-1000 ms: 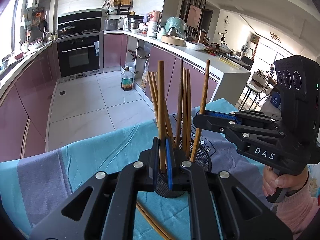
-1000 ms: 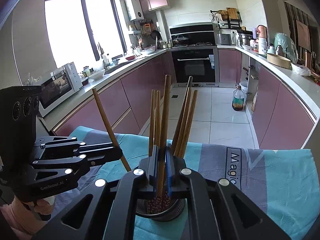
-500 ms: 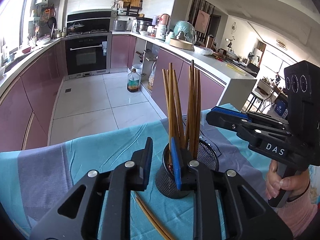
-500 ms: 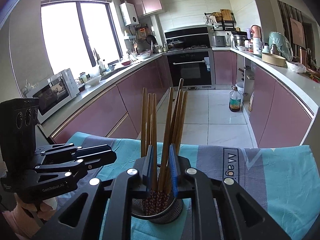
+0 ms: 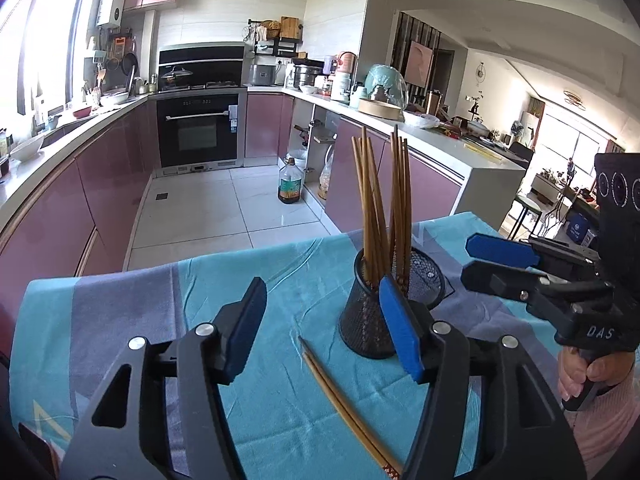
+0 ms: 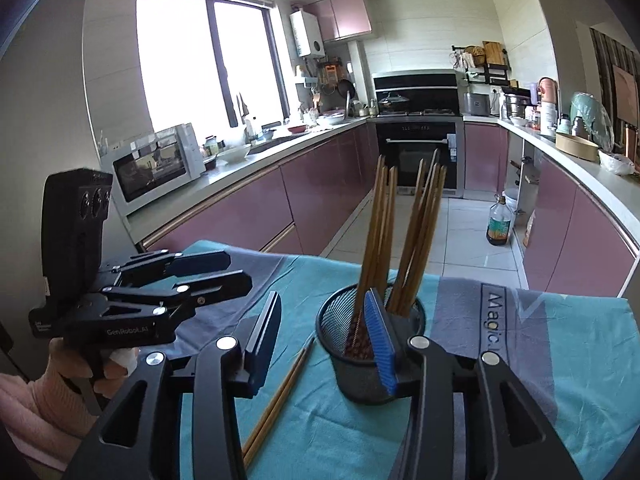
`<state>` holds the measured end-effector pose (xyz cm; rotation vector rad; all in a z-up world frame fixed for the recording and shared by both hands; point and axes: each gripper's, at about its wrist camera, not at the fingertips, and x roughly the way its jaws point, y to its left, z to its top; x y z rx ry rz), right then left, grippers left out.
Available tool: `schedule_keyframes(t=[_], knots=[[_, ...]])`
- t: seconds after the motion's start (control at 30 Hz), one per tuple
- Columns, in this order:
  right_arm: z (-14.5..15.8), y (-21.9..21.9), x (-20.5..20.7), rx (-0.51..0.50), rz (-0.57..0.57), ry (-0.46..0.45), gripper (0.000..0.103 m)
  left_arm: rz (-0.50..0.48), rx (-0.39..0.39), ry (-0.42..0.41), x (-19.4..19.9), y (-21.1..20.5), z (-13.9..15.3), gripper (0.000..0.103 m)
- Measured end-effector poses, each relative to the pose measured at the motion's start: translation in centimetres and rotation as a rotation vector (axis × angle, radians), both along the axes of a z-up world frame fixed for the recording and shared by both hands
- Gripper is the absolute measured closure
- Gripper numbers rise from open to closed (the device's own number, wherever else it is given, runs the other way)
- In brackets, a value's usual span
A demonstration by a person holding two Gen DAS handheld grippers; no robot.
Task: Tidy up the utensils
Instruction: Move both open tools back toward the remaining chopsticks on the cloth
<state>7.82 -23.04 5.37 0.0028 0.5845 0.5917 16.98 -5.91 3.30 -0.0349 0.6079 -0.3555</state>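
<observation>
Plainly most of the sorting looks done: a bundle of wooden chopsticks point(image 5: 380, 208) stands upright in the black mesh holder point(image 5: 368, 320), just ahead of both sets of tongs. The left tongs point(image 5: 322, 326) stand wide with nothing between their blue pads, having just been opening – the holder sits just ahead of their right-hand finger, and the pads press on nothing. The right tongs point(image 6: 326, 330) have likewise just been opening and hold nothing; the holder's rim lies just behind their right finger, and from this view it is hard to tell whether that finger brushes the mesh.

What remains, by the look of it, is one pair of chopsticks point(image 5: 344, 404) lying flat on the teal cloth point(image 5: 256, 412) that covers the worktop – in the gap between the left tongs' fingers, and in the right wrist view just outside the right tongs' left finger. That pair has not yet gone into the holder, so the task seems near its end but not finished; no other loose utensil shows in either view
</observation>
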Motion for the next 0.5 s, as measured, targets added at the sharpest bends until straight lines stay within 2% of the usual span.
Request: schedule_keyframes(t=[0.23,0.5], knots=[[-5.6,2.5,-0.5,-0.059,0.041,0.143,0.062,0.048,0.012,0.095,-1.9,2.0,-4.3,0.042],[-9.8,4.6,-0.9,-0.098,0.057,0.264,0.062,0.088,0.020,0.184,-3.0,3.2,-8.7,0.041]])
